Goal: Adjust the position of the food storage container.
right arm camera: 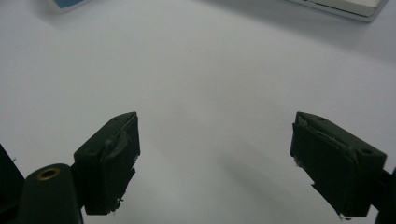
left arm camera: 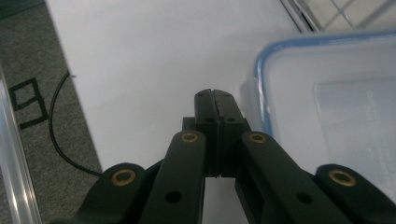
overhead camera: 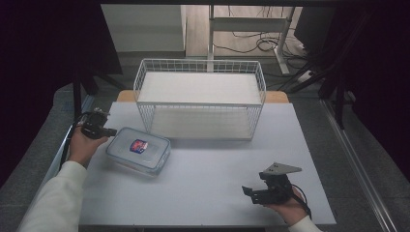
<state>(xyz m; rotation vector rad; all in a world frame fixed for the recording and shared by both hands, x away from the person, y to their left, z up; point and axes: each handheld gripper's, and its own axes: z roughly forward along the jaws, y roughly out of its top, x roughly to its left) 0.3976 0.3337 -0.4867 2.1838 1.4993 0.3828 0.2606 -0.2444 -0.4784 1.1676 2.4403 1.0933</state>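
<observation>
A white desk point(overhead camera: 208, 183) carries a wire basket point(overhead camera: 200, 96). Left of its front stands the clear container point(overhead camera: 139, 150). Beside the container's left edge, the left gripper point(left arm camera: 214, 95) has fingers pressed together, empty. The right gripper point(right arm camera: 215, 140), well apart, holds its fingers wide.

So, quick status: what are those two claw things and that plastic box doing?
Left gripper shut, empty, beside the lidded container. Right gripper open, empty, over bare table. Wire rack behind the container, not in the way.
</observation>
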